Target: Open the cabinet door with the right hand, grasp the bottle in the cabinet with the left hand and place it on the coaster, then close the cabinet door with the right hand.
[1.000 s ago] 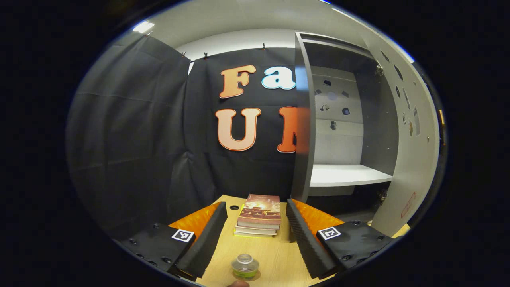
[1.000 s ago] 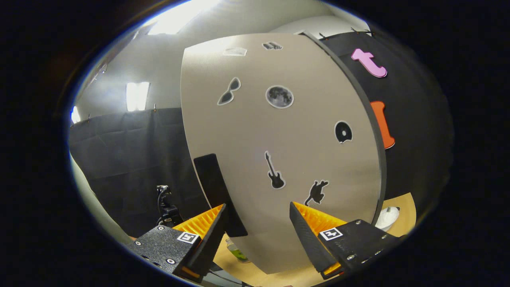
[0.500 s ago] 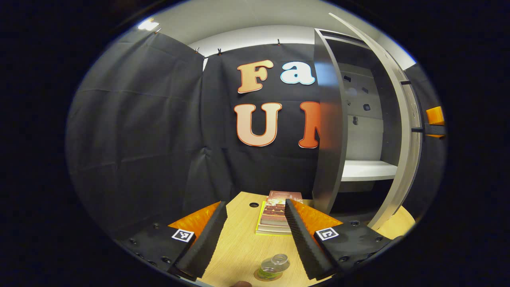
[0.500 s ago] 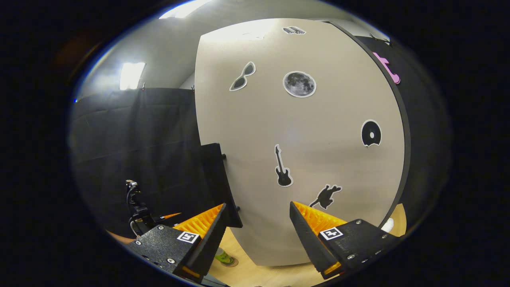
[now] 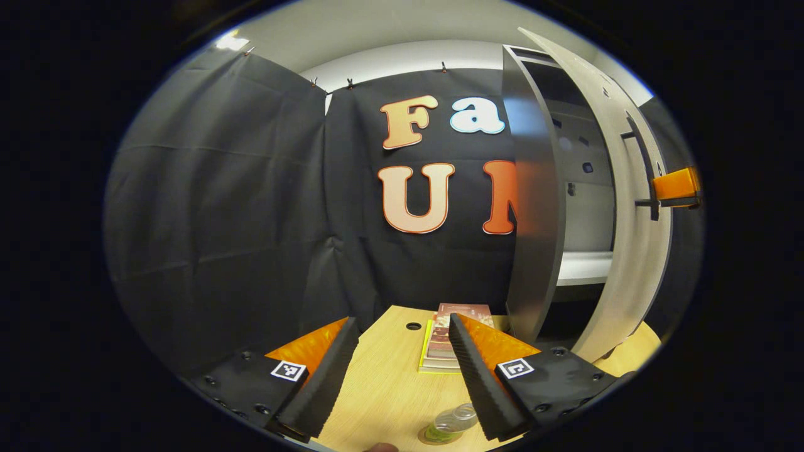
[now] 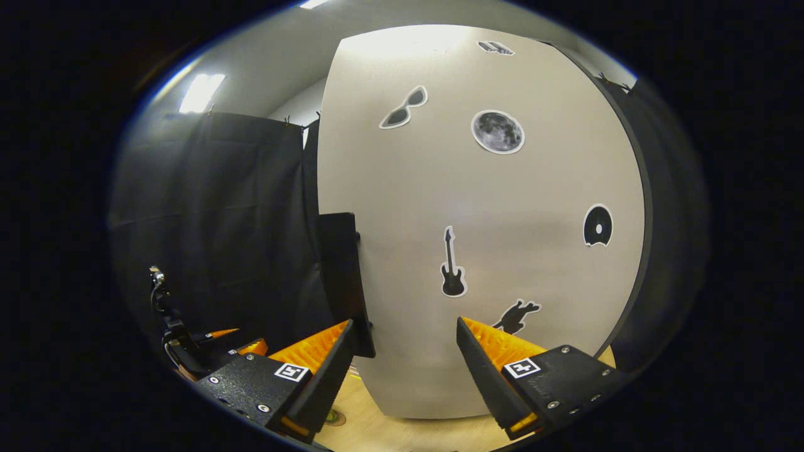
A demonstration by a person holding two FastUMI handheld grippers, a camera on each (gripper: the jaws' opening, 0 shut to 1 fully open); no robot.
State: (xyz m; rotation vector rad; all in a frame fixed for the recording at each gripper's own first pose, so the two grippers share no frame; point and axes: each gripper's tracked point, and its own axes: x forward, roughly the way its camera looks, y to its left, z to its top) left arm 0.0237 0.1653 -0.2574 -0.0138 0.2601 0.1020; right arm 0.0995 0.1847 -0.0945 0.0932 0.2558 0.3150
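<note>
Black cloth walls close the booth around your wooden worktop [image 5: 383,389], where a stack of books [image 5: 440,345] lies toward the far edge beside the cabinet [image 5: 534,207]. Your left tongs [image 5: 402,364] gape wide over the worktop, holding nothing. The bottle [image 5: 453,420] stands on the coaster [image 5: 428,437] at the near edge, just beside the tongs' right-hand finger. Your right tongs [image 6: 405,370] are spread apart and empty too, close before the cabinet door [image 6: 502,263], near its dark handle [image 6: 342,276]. The door stands partly ajar
</note>
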